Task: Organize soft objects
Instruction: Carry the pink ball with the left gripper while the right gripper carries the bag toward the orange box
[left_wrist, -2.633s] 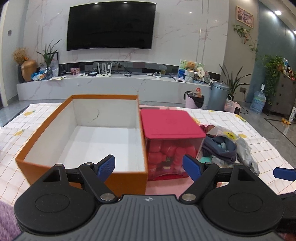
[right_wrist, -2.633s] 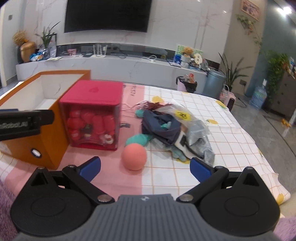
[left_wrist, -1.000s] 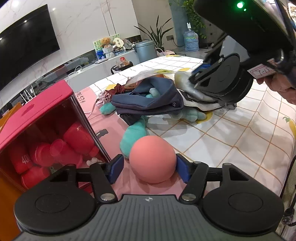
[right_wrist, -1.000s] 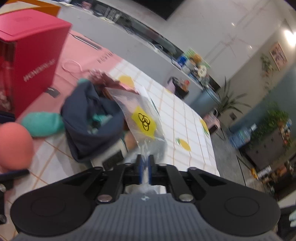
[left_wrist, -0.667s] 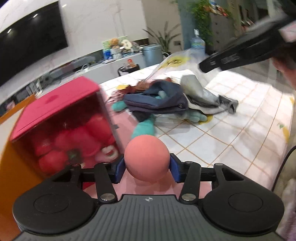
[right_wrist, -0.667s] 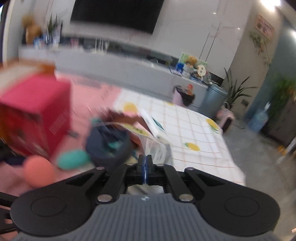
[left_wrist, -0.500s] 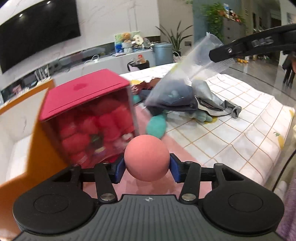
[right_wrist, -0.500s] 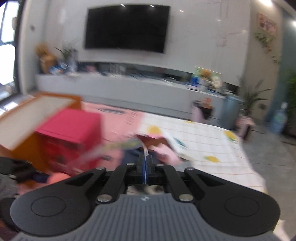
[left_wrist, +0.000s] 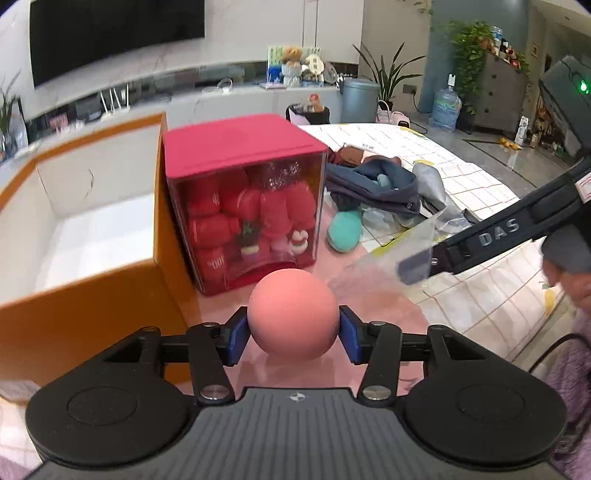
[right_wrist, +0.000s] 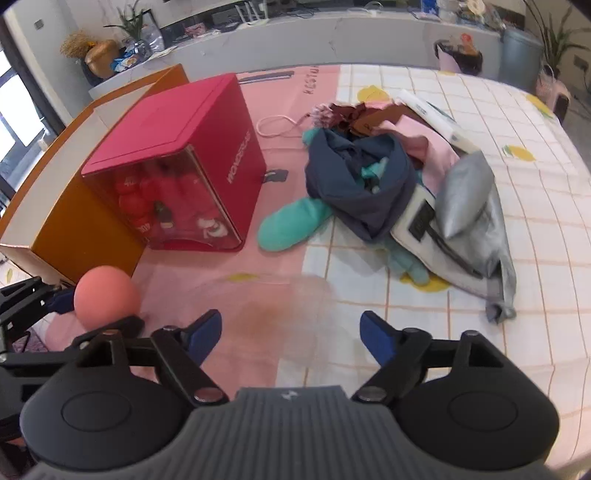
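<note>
A pink foam ball (left_wrist: 293, 314) is clamped between the blue pads of my left gripper (left_wrist: 293, 334), lifted just above the pink cloth in front of the red case. The ball (right_wrist: 107, 295) also shows at the left edge of the right wrist view. My right gripper (right_wrist: 291, 332) points down at the table and its jaws are opening. A clear plastic bag (right_wrist: 288, 306) hangs blurred between and ahead of them, and neither pad presses on it. In the left wrist view the bag (left_wrist: 399, 247) dangles by a right finger (left_wrist: 491, 240). The pile of soft things (right_wrist: 369, 184) lies beyond.
An open orange box (left_wrist: 92, 295) with a white inside stands at the left. A red-lidded clear case (left_wrist: 243, 147) full of red plush stands against it. The pile holds a teal plush (right_wrist: 291, 221), navy cloth, pink cloth and a silver cushion (right_wrist: 465, 195). A person's hand shows at the right edge.
My right jaws went from shut on the clear bag to wide apart, and that camera tipped down toward the table. My left gripper closed on the ball, lifted it and swung toward the orange box.
</note>
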